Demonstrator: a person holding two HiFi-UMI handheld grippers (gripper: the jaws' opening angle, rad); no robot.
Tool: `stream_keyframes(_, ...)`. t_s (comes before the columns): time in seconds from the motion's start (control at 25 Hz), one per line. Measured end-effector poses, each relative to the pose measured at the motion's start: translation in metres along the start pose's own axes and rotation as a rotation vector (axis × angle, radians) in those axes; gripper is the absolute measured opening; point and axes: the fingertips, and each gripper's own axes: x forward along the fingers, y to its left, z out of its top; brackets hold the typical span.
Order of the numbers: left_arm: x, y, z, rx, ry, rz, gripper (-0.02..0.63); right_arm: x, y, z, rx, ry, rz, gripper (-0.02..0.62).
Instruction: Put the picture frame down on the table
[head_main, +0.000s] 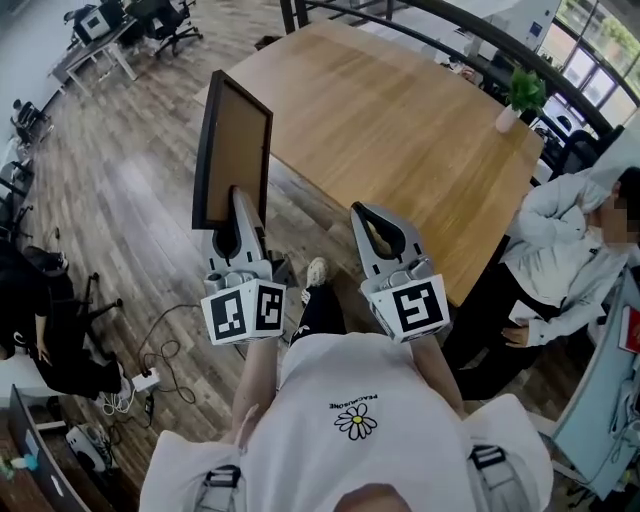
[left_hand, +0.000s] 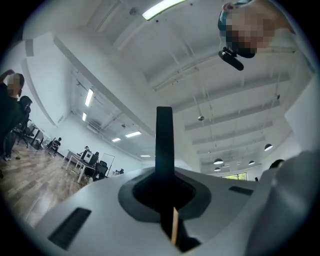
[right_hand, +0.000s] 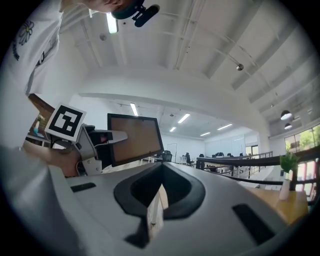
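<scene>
The picture frame (head_main: 234, 150), black-edged with a brown board face, stands upright in the air just left of the wooden table's (head_main: 400, 130) near corner. My left gripper (head_main: 238, 222) is shut on its lower edge. In the left gripper view the frame (left_hand: 164, 140) shows edge-on as a dark vertical bar rising from between the jaws. My right gripper (head_main: 380, 235) is held beside it to the right, over the table's near edge, jaws shut with nothing in them. The right gripper view shows the frame (right_hand: 135, 137) and the left gripper (right_hand: 90, 142) off to its left.
A small potted plant (head_main: 520, 95) stands at the table's far right corner. A person in a grey hoodie (head_main: 570, 235) stands against the table's right edge. Desks and office chairs (head_main: 130, 30) are at the far left. Cables (head_main: 160, 360) lie on the wood floor.
</scene>
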Motion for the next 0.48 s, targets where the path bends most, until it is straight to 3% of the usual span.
stream_keyframes(0.28,0.11,0.041,-0.041,-0.019,0.002,-0.06,0.023,0.095,-0.053,-0.026,-0.027,0.033,-0.092,0.006)
stream_keyframes(0.48,0.194,0.053,-0.069,0.042,0.04,-0.145,0.023,0.165,-0.091,-0.038,0.028,0.067,-0.154,0.006)
